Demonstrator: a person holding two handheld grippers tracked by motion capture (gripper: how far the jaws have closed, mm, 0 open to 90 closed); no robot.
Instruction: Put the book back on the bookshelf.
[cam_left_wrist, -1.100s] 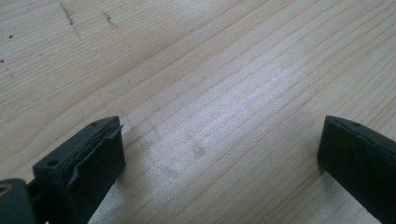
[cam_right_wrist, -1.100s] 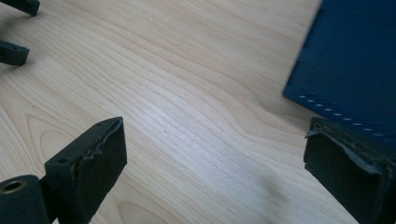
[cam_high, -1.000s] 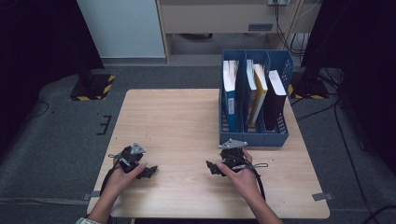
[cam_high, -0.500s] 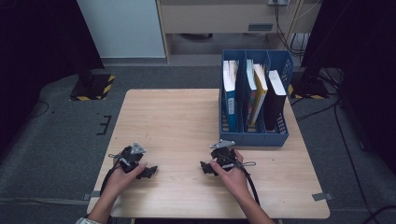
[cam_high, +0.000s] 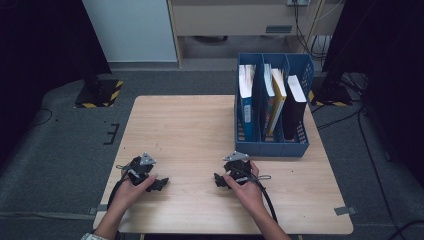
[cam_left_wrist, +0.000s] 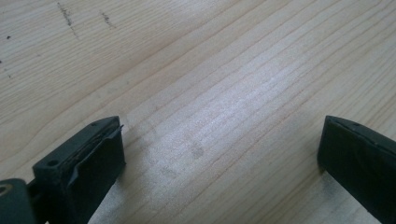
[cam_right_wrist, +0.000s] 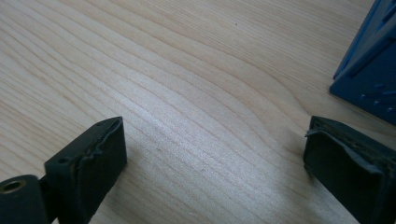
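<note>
My wooden table (cam_high: 200, 125) is the biggest thing here, and its top is pale with long grain lines. A blue file box (cam_high: 272, 107) stands near the table's far right corner. It has 3 slots with books standing in them: a blue book (cam_high: 246, 100), a thin colorful book (cam_high: 272, 100) and a black book (cam_high: 295, 105).

My right gripper (cam_high: 231, 172) rests low over the table near the front edge, close to the middle. It sits just in front of the box's near left corner but does not touch it. Its 2 jaws are spread wide apart with nothing between them but bare wood, and a blue corner of the box shows at the top right of the right gripper view.

My left gripper (cam_high: 145, 175) rests near the table's front left corner. Its jaws are spread wide too, and they hold nothing.
</note>
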